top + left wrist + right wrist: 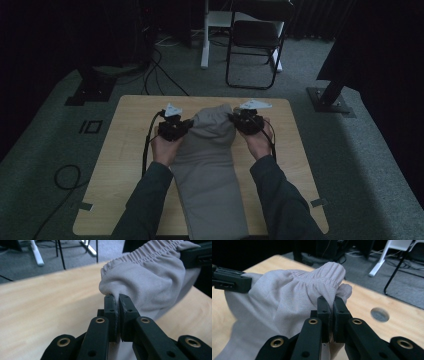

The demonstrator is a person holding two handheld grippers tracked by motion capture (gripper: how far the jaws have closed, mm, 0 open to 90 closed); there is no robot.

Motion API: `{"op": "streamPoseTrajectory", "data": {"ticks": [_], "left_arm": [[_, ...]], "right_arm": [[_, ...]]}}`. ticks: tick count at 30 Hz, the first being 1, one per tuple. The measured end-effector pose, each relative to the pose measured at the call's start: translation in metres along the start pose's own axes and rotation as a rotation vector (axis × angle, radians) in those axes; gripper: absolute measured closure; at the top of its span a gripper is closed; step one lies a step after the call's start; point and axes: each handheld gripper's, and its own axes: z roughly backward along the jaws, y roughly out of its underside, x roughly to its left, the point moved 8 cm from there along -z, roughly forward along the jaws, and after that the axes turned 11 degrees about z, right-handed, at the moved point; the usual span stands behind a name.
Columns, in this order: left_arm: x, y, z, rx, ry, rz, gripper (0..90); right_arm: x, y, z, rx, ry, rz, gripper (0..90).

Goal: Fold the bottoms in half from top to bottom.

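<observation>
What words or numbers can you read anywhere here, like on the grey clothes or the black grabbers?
There are none to read.
The grey garment is plain cloth with a gathered elastic edge, no label showing.
The left gripper and right gripper, both clamped on the cloth, carry only brass rivets, no markings.
The wooden table bears no writing either.

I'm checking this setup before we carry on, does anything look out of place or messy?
Nothing is spilled or damaged. The grey sweatpants hang off the table's near edge, their elastic waistband bunched and lifted where the left tongs and right tongs pinch it.
</observation>
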Motion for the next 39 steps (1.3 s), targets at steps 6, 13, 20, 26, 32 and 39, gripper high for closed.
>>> {"op": "streamPoseTrajectory", "data": {"ticks": [6, 13, 20, 26, 32, 39], "left_arm": [[-0.01, 0.048, 0.013, 0.048, 0.008, -0.016, 86.2], [-0.024, 0.125, 0.023, 0.144, 0.0, 0.007, 86.2], [-0.025, 0.184, 0.018, 0.249, -0.035, 0.008, 86.2], [-0.018, 0.174, 0.006, 0.239, -0.044, -0.001, 86.2], [-0.004, 0.155, -0.018, 0.202, -0.057, 0.003, 86.2], [0.011, 0.126, -0.053, 0.175, -0.084, -0.001, 86.2]], "right_arm": [[0.024, 0.038, 0.007, 0.058, -0.055, 0.023, 86.7], [0.065, 0.096, 0.016, 0.144, -0.136, 0.037, 86.6], [0.102, 0.159, 0.016, 0.281, -0.185, 0.095, 86.2], [0.099, 0.164, 0.008, 0.296, -0.156, 0.091, 85.8], [0.081, 0.158, -0.009, 0.285, -0.122, 0.049, 85.7], [0.055, 0.15, -0.03, 0.292, -0.061, 0.017, 85.7]]}}
